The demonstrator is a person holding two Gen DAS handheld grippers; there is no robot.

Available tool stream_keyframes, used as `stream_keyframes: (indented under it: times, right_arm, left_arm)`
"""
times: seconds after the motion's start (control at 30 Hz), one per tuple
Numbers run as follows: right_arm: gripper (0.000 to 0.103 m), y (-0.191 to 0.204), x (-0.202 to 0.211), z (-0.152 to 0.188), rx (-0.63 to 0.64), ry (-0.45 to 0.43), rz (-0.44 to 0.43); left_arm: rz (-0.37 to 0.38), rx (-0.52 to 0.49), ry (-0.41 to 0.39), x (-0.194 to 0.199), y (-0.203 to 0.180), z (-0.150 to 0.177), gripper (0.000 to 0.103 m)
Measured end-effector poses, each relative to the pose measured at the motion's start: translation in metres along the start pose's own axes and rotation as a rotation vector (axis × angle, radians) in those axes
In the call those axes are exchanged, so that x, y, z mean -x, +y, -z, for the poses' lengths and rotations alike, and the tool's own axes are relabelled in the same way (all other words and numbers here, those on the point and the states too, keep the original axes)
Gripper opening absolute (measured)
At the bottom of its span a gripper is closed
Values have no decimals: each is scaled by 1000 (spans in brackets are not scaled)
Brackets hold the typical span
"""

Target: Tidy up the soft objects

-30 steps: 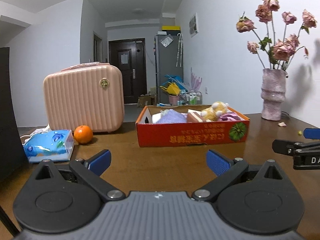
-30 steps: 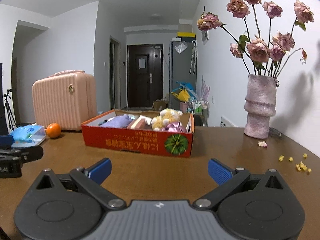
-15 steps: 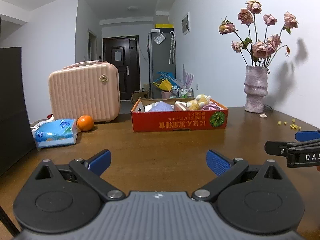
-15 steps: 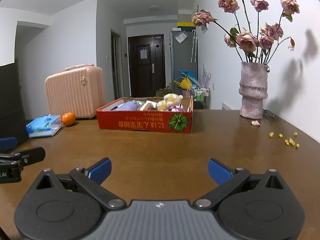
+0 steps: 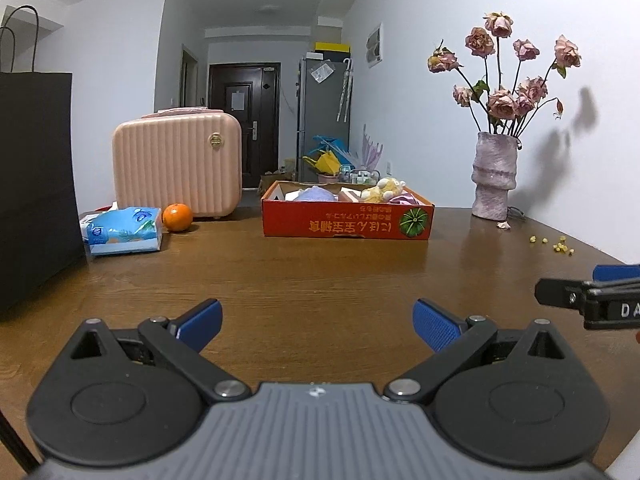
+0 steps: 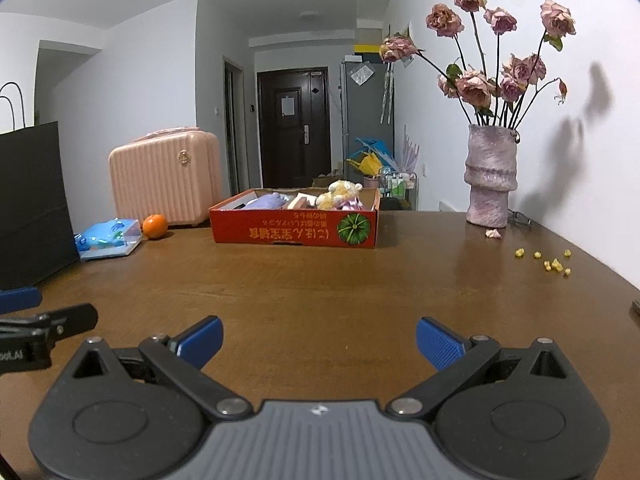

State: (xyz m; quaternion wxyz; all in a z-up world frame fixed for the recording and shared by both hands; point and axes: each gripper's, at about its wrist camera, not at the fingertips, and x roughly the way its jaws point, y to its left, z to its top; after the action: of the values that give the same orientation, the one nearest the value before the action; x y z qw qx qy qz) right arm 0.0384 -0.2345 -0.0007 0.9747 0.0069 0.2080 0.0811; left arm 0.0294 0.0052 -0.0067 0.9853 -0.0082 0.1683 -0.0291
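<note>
Left hand-held gripper [image 5: 316, 322]: low over the tabletop, level, aimed at the red cardboard box [image 5: 347, 220]; blue fingers spread wide apart, nothing between them.
Right hand-held gripper [image 6: 318, 340]: same low, level pose beside the left one, fingers also wide apart and empty; aimed at the box from slightly to its right.
Soft objects: a yellow plush toy [image 5: 382, 191], a lavender cloth bundle [image 5: 316, 194] and a pink-purple soft item [image 5: 404, 199] lie inside the box, well away from both grippers.
Box: open-topped, at the far middle of the tabletop [image 5: 320, 272], printed side facing the grippers.
Left of the box: pink ribbed suitcase [image 5: 178, 168] behind and to the left; an orange [image 5: 177, 217] just in front of the suitcase; a blue tissue pack [image 5: 124, 230] just beside the orange; a black paper bag [image 5: 36, 184] farthest left at the tabletop edge.
Right of the box: pink vase of dried roses [image 5: 494, 176] near the wall, a fallen petal [image 5: 503, 225] at its foot, yellow crumbs [image 5: 554, 242] nearer the right edge.
Open room: a broad bare stretch of brown wood lies between both grippers and the box.
Left view only: the right gripper's finger enters from the right edge.
Right view only: the left gripper's finger [image 6: 48, 322] at the left edge, and a dark object [image 6: 635, 306] cut off at the right rim, too little shown to identify.
</note>
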Motion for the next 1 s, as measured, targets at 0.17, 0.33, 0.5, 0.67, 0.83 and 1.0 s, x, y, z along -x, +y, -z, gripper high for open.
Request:
stream_keyframes:
  times: [0.17, 0.33, 0.5, 0.67, 0.83, 1.0]
  right_arm:
    - [103, 3, 6, 4, 1, 5, -10]
    - [103, 2, 11, 3, -2, -13, -8]
    - [103, 4, 15, 2, 1, -20, -7]
    - [103, 4, 17, 2, 3, -24, -7]
    - [103, 4, 18, 2, 2, -24, -8]
    - [103, 5, 20, 1, 5, -28, -9]
  left_arm:
    - [-6, 2, -3, 5, -1, -1, 103]
    - [0, -1, -11, 9, -2, 0, 103]
    - [2, -2, -18, 12, -2, -1, 103]
    - [4, -2, -21, 14, -3, 0, 103]
    - [4, -2, -21, 15, -4, -1, 103]
    - [5, -3, -25, 16, -4, -1, 103]
